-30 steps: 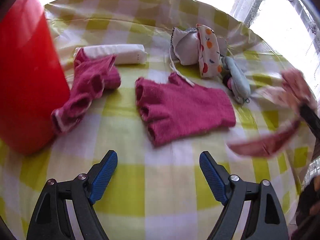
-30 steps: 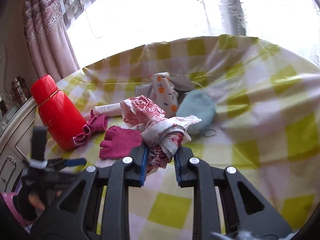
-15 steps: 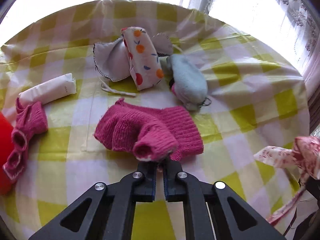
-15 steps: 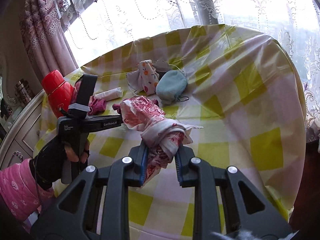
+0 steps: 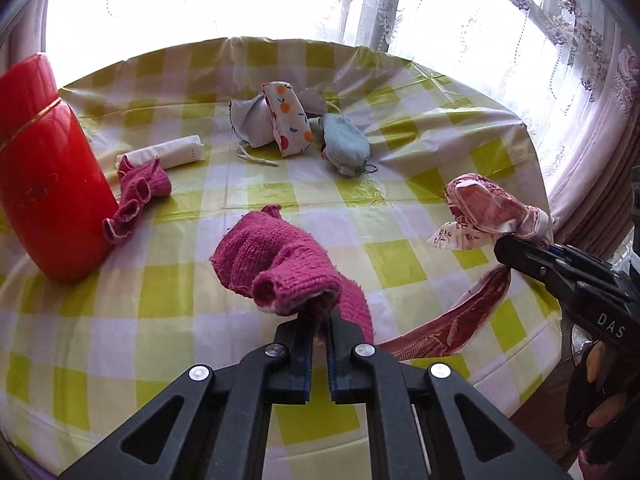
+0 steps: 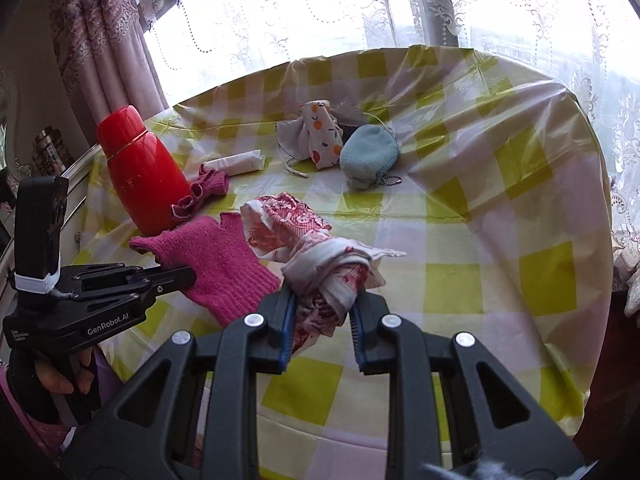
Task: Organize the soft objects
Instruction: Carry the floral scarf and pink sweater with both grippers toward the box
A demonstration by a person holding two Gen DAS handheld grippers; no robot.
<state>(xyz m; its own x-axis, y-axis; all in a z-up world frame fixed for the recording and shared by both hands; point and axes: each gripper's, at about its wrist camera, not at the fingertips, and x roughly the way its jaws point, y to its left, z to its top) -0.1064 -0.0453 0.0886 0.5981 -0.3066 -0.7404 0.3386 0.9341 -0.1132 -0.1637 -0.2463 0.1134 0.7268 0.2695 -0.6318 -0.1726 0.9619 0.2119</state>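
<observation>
My left gripper (image 5: 318,326) is shut on a pink knitted glove (image 5: 276,264), which hangs lifted above the checked tablecloth (image 5: 200,296). From the right wrist view the same glove (image 6: 216,260) shows in the left gripper (image 6: 188,274). My right gripper (image 6: 322,312) is shut on a red-and-white patterned cloth (image 6: 304,236), bunched between its pads; that cloth (image 5: 484,208) also shows at the right of the left wrist view. A second pink glove (image 5: 138,196) lies crumpled beside the red flask.
A red flask (image 5: 44,172) stands at the left. At the back lie a white roll (image 5: 168,152), a fruit-print pouch (image 5: 288,120) on a grey cloth, and a light blue pouch (image 5: 346,144). The table edge drops off at the right, near lace curtains.
The left gripper went from open to shut on the pink glove, then lifted it and pulled back. The right gripper drew back toward the table's near edge with the patterned cloth.
</observation>
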